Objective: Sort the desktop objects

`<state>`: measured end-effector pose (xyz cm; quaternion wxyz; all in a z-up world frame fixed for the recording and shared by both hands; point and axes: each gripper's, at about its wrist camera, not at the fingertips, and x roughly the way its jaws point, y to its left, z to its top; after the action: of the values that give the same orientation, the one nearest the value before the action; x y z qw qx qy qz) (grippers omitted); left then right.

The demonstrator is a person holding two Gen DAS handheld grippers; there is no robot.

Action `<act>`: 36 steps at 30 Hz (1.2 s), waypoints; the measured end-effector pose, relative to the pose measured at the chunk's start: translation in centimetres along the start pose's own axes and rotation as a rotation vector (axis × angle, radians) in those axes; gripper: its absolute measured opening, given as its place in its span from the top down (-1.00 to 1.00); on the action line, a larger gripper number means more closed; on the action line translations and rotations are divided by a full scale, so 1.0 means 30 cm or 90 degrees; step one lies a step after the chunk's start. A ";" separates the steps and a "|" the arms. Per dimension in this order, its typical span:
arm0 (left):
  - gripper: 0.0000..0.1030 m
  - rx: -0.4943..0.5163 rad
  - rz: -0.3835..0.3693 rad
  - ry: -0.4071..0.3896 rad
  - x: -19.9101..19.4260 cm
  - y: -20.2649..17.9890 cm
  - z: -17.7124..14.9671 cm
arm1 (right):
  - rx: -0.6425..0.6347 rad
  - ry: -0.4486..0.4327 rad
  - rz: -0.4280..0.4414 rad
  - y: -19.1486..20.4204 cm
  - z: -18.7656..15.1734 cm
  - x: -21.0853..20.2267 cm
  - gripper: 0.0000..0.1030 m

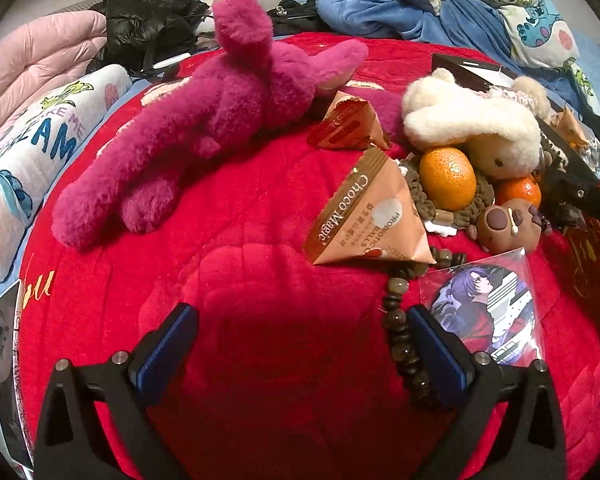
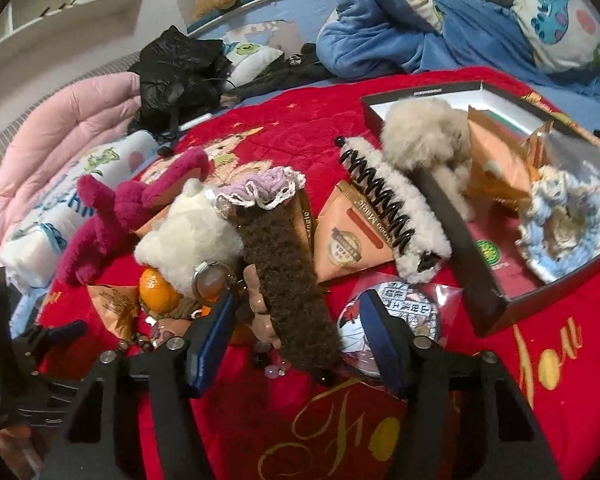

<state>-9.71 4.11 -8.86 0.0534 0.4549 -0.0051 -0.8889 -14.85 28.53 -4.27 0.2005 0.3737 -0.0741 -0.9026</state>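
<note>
Now, re the target, probably the brown fuzzy hair claw (image 2: 284, 264): centre of the right wrist view, draped over the pile of clutter on the red blanket (image 2: 340, 420). Long axis from upper centre down to lower centre, slanting a bit right, i.e. nearly in line with the fingers, not across them.

Right gripper (image 2: 296, 304): part-spread, astride the claw's near end, one finger each side. Pads seemingly not yet on the fuzz, though hard to call w/ the fisheye and the pile behind. Nothing lifted.

Left gripper (image 1: 300, 352): spread wide at the bottom of the left wrist view, over bare blanket, nothing between the fingers. Bead bracelet (image 1: 400, 320) just beside the picture-right finger, sleeved badge (image 1: 484, 312) past that.

So, nearer by far: right hand; left well off to the side.

Likely drop spot: black box (image 2: 460, 216), right of frame, already w/ snack packets and a scrunchie inside; grey fuzzy claw (image 2: 400, 220) against its wall.

Next, by judgement: pinch across the narrow width, lift clear, then carry up-right over the box wall.
</note>
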 end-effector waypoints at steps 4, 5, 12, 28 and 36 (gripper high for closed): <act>-0.86 0.006 -0.012 -0.008 -0.004 -0.005 -0.002 | 0.034 0.020 0.055 -0.022 -0.004 0.011 0.13; -0.69 0.011 -0.019 -0.014 -0.011 -0.008 -0.006 | 0.045 0.022 0.066 -0.030 -0.006 0.014 0.16; 0.29 0.063 -0.037 -0.052 -0.055 -0.058 -0.029 | 0.083 0.017 0.075 -0.030 -0.009 0.006 0.18; 0.79 0.035 -0.100 -0.182 -0.223 0.006 -0.026 | 0.115 -0.027 0.066 -0.002 0.021 -0.093 0.24; 0.79 0.003 -0.132 -0.299 -0.375 0.031 -0.034 | 0.115 -0.079 0.072 0.028 0.019 -0.211 0.33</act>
<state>-2.27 4.34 -0.29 -0.0413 0.2344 0.0273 -0.9709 -10.94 30.41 0.47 0.2115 0.3289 -0.1884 -0.9009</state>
